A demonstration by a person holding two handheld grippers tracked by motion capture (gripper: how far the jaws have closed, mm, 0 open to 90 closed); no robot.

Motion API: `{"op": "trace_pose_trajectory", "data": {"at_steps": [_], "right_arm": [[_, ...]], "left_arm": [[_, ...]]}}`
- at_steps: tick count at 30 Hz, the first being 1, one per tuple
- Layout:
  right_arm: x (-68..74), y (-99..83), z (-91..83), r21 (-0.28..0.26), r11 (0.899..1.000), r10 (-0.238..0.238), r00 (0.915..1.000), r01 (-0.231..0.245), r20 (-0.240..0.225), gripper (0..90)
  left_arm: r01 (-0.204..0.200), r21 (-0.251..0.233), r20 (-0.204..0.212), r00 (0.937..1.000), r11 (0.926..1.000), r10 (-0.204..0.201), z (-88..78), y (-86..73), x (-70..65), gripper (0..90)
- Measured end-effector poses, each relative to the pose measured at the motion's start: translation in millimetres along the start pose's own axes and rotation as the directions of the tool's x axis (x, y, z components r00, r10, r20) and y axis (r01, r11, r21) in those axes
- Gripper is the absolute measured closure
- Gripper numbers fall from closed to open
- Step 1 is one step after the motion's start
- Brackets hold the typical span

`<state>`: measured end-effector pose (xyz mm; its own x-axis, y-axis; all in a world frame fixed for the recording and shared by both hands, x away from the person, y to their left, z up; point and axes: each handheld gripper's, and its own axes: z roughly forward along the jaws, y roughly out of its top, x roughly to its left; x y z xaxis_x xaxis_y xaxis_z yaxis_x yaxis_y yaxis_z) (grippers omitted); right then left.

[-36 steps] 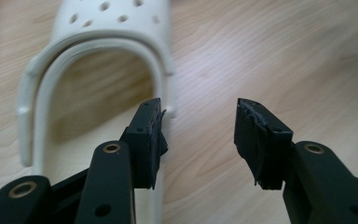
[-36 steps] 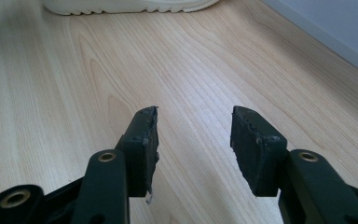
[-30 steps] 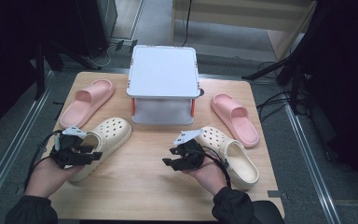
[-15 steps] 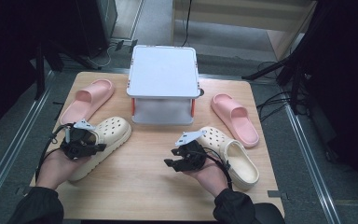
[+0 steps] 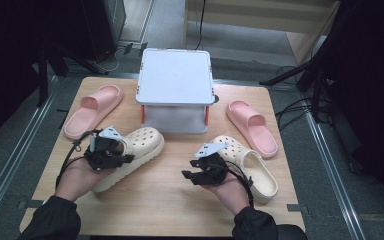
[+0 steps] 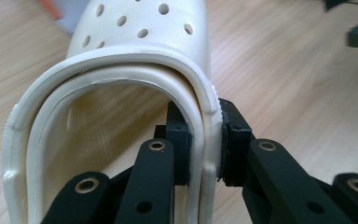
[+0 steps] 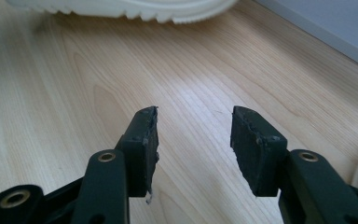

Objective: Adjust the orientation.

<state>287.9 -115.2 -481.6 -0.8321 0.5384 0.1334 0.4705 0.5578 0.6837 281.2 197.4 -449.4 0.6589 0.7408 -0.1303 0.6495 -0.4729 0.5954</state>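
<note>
Left tool [image 5: 111, 152] has just closed and clamps the rim of the cream clog [image 5: 130, 155] near the table's [image 5: 170, 200] left edge; foam looks light, springy, so rim grip suits. Right tool [image 5: 200, 175] gapes empty.

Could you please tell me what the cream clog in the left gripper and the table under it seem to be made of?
Cream clog: probably moulded foam or soft plastic, matte, with punched holes and a thick rounded rim. Table: wood or wood-look laminate, pale, smooth, with visible grain.
</note>
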Motion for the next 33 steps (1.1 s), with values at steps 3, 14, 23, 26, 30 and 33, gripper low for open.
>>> {"op": "trace_pose_trajectory", "data": {"at_steps": [3,14,23,26,30,33], "right_arm": [[0.0,-1.8,-1.3,-0.001,1.0,0.006,1.0,-0.006,0.007,51.6],[2.9,-7.0,-6.2,-0.038,0.999,0.006,0.9995,-0.005,0.03,54.2],[3.5,-6.6,-1.3,-0.07,0.997,0.032,0.9994,-0.031,0.013,65.1],[1.0,-6.3,0.8,-0.074,0.996,0.054,0.9985,-0.053,0.004,69.7],[-1.2,-5.6,1.6,-0.077,0.994,0.083,0.9966,-0.083,-0.008,77.1],[-0.8,-4.5,0.1,-0.083,0.992,0.093,0.9956,-0.094,-0.013,81.4]], "left_arm": [[-0.001,0.009,0.013,0.9999,1.0,0.001,7.9,3.9,-6.6,77.3],[-0.052,0.047,0.027,0.9983,0.9975,0.051,36.0,14.4,-29.6,77.2],[-0.075,0.081,0.075,0.9948,0.9939,0.069,43.6,11.7,-33.4,75.2],[-0.073,0.055,0.09,0.9936,0.9958,0.068,39.0,12.8,-33.2,70.8],[-0.065,0.042,0.095,0.9936,0.997,0.061,28.3,11.3,-29.4,67.9],[-0.059,0.034,0.106,0.9928,0.9977,0.055,17.3,8.6,-25.2,66.3]]}}
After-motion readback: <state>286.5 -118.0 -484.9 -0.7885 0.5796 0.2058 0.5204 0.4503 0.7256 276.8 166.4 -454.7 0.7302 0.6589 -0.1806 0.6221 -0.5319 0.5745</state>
